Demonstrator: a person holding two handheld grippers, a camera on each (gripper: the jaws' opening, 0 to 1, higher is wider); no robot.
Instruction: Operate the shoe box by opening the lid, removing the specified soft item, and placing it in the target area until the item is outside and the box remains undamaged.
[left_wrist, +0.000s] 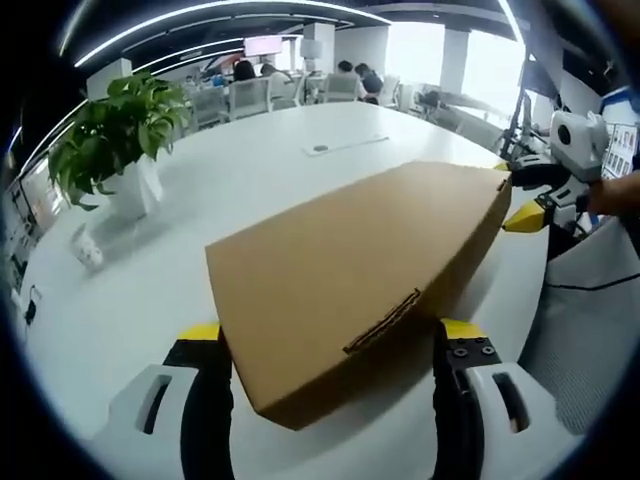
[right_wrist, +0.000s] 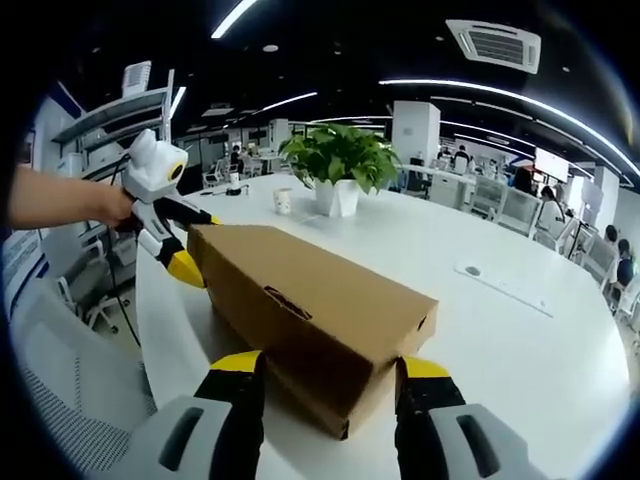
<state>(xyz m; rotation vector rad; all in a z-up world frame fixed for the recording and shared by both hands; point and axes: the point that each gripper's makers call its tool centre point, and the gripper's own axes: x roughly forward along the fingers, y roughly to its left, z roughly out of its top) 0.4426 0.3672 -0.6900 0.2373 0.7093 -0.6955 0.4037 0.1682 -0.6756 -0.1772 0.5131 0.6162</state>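
Near the rounded edge of the white surface (right_wrist: 520, 330) closest to the person lies the closed brown cardboard shoe box (right_wrist: 305, 310), its lid down and a slotted tab showing on the top face. In the left gripper view the same box (left_wrist: 360, 280) lies between the jaws of the left tool (left_wrist: 330, 345), whose yellow-tipped black jaws stand wide apart on either side of one end of the box; whether they touch the cardboard I cannot tell. In the right gripper view the right tool (right_wrist: 325, 375) straddles the opposite end in the same way, jaws spread to either side of the box's corner, and the left tool (right_wrist: 185, 262) shows at the far end, held by a hand (right_wrist: 105, 205). Further in on the surface stand a leafy plant in a white pot (right_wrist: 338, 165) and a small white cup (right_wrist: 283, 201) beside it. Beyond are office desks with seated people.
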